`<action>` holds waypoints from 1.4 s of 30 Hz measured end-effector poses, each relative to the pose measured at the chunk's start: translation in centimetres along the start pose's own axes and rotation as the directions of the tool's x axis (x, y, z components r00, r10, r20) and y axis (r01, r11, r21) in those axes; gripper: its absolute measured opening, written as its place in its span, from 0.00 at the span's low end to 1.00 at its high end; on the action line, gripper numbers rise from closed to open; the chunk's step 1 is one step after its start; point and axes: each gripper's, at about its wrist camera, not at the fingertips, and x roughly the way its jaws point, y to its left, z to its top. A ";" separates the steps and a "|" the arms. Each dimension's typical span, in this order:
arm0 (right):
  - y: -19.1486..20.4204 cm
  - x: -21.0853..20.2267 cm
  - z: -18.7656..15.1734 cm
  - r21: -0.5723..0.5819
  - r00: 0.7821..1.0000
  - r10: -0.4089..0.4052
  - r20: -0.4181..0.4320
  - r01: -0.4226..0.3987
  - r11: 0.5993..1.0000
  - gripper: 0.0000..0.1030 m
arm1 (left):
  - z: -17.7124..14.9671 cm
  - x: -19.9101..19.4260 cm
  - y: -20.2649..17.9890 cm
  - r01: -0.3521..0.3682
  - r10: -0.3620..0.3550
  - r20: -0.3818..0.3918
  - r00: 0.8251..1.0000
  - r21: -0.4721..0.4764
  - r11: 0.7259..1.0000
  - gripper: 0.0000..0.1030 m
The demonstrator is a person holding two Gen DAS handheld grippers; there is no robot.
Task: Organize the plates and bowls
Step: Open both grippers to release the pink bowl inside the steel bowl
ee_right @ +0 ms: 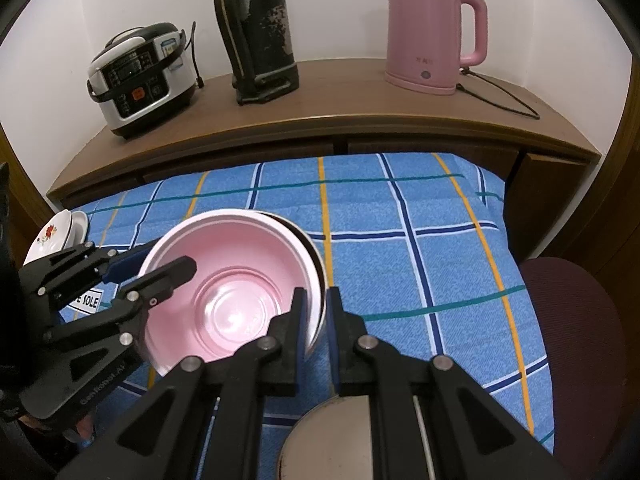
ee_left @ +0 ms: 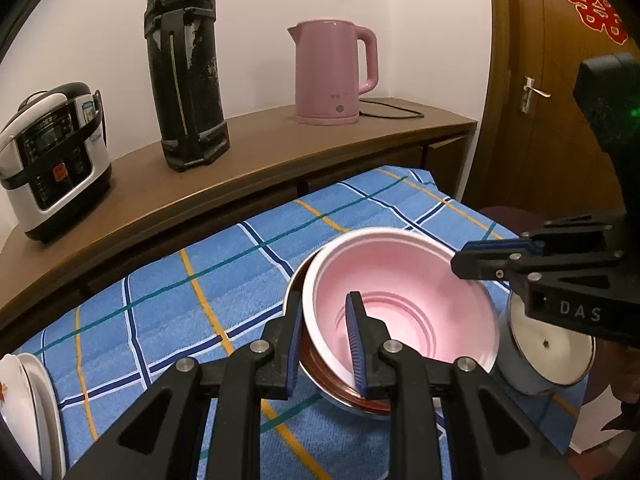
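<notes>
Wooden sideboard (ee_right: 320,92) along the white wall, carrying a rice cooker (ee_right: 144,76), a tall black flask (ee_right: 256,32) and a pink kettle (ee_right: 428,32) with its cord trailing right. Brown door (ee_left: 552,80) at far right in the left view. Dark red chair seat (ee_right: 576,340) just beside the table's right edge.

Blue checked cloth (ee_right: 400,248) covering the table in front of the sideboard.

Pink bowl (ee_right: 228,288) near the middle of the cloth, nested tilted inside a dark-lined metal bowl (ee_left: 320,372); metal rim (ee_right: 308,240) showing behind the pink one. Flowered plate (ee_right: 50,236) at the cloth's left edge, stacked with a second white dish (ee_right: 80,222). White enamel mug (ee_left: 544,352) just right of the nested bowls, partly hidden by the right tool. Round metal lid or dish (ee_right: 332,440) under the right tool, identity unclear.

Left gripper (ee_left: 324,340) astride the near rim: one finger outside the metal bowl, the other inside the pink bowl, pads close against both walls; clamped or merely touching, cannot tell. Right gripper (ee_right: 318,320) astride the opposite rim, one finger inside the pink bowl, one outside the bowls, narrow gap; firm hold not confirmable.
</notes>
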 end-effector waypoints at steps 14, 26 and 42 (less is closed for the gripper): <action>0.1 0.0 0.0 -0.004 1.000 -0.002 -0.001 0.002 1.000 0.10 | -0.1 0.0 0.0 0.000 0.000 0.009 1.000 0.004 1.000 0.43; 0.1 0.0 -0.1 -0.009 1.000 0.000 0.002 0.000 1.000 0.10 | 0.2 -0.2 1.1 -0.021 0.021 0.015 1.000 -0.042 0.999 0.44; 0.1 -0.8 -1.2 -0.016 0.999 0.039 0.029 -0.039 0.999 0.47 | 0.1 -0.2 4.4 -0.119 0.122 0.005 0.993 -0.166 0.979 0.68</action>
